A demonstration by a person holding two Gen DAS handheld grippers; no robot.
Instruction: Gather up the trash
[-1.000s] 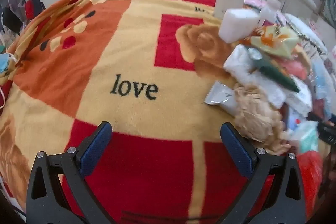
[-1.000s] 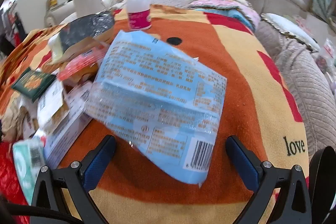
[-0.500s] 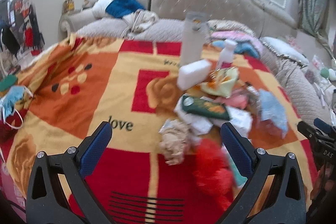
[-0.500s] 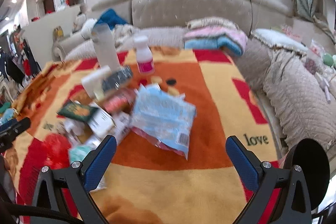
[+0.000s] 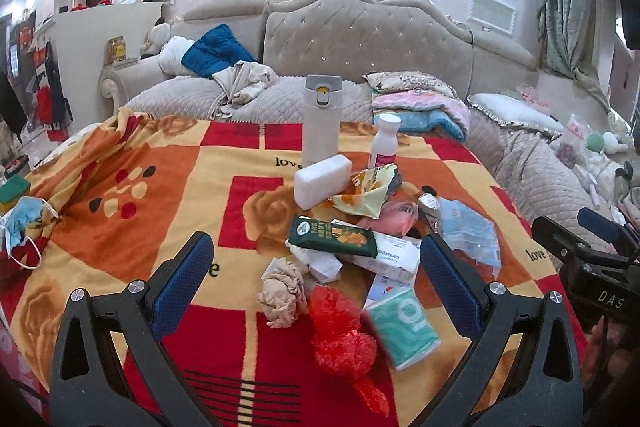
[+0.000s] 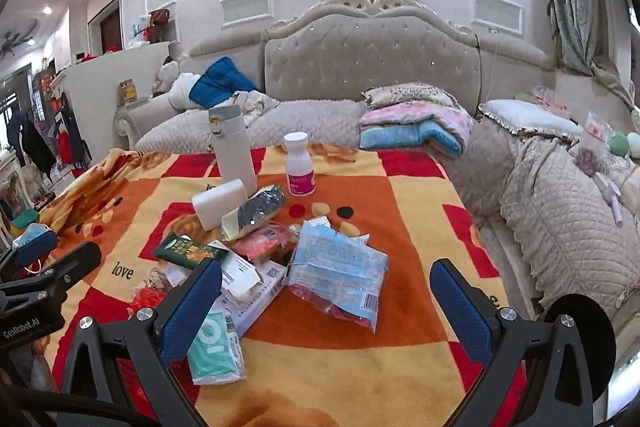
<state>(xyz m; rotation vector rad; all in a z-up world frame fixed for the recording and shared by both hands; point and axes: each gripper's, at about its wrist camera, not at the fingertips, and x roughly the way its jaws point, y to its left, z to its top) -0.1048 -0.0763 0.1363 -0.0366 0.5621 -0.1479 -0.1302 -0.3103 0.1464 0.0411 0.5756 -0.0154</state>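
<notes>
Both grippers pulled back; blue wrapper (image 6: 338, 263) lies diagonally.

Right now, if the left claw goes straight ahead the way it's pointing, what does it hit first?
Probably the trash pile: the dark green packet sits nearly dead ahead between the open left claw's fingers, with the crumpled paper just below that line. Depth is hard to judge.

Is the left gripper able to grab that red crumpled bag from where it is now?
Probably yes. The left gripper is open and empty, and the red crumpled bag lies just ahead between its fingers on the blanket, uncovered; only the teal tissue pack crowds its right side.
</notes>
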